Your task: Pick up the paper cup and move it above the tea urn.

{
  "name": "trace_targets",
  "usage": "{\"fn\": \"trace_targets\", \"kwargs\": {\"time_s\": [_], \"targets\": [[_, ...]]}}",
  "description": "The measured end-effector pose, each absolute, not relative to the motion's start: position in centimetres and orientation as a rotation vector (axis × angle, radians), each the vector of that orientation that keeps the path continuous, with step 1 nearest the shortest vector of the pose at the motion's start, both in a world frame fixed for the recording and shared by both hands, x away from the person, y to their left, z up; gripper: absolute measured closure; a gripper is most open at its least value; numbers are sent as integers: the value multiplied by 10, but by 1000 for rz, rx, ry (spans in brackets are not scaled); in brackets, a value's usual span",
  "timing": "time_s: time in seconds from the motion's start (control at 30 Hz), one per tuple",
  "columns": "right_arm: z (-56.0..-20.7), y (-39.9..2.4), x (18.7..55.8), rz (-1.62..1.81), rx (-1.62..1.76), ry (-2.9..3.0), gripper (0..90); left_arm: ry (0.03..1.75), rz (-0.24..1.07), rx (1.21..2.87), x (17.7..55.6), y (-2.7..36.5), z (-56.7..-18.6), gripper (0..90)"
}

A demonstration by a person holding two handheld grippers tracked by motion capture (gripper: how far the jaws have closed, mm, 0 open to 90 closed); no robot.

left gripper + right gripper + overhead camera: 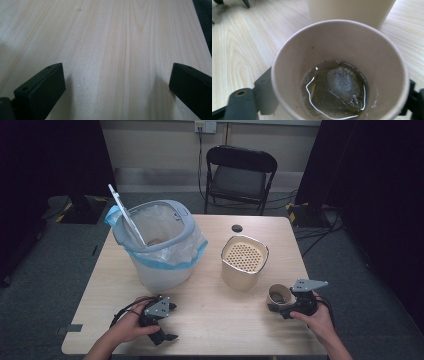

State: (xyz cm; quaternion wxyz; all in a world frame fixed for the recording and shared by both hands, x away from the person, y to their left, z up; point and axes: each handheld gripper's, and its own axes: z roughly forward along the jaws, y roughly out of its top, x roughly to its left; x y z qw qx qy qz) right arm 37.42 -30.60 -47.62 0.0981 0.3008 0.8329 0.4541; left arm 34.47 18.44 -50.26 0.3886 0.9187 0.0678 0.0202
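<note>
Right gripper (278, 301): jaws flank paper cup (278, 295) near table (210, 320) right edge, grip unconfirmed. Left gripper (161, 322) jaws wide, empty. Next: you clamp, lift level, liquid inside.

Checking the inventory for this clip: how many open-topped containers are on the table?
3: a lined bin at back left, a strainer canister mid-table, a paper cup between the right gripper's jaws.

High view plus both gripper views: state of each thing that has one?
Cup: upright on the table, between the right gripper's jaws, a little liquid and a wet lump at the bottom.
Right gripper: jaws around the cup, grip not clear.
Left gripper: open, nothing between the jaws.
Bin: open, bag-lined, a white stick leaning inside.
Strainer pot: upright, perforated insert on top.
Chair: unfolded, unoccupied.
</note>
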Motion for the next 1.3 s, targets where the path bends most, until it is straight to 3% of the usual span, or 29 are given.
{"fn": "trace_targets", "kwargs": {"time_s": [0.5,1.3], "targets": [[-479,-309,373,1401,892,2408,245,172,51,2337,345,184,-503,0],[-456,-320,392,1266,933,2358,255,172,51,2337,345,184,-503,0]]}}
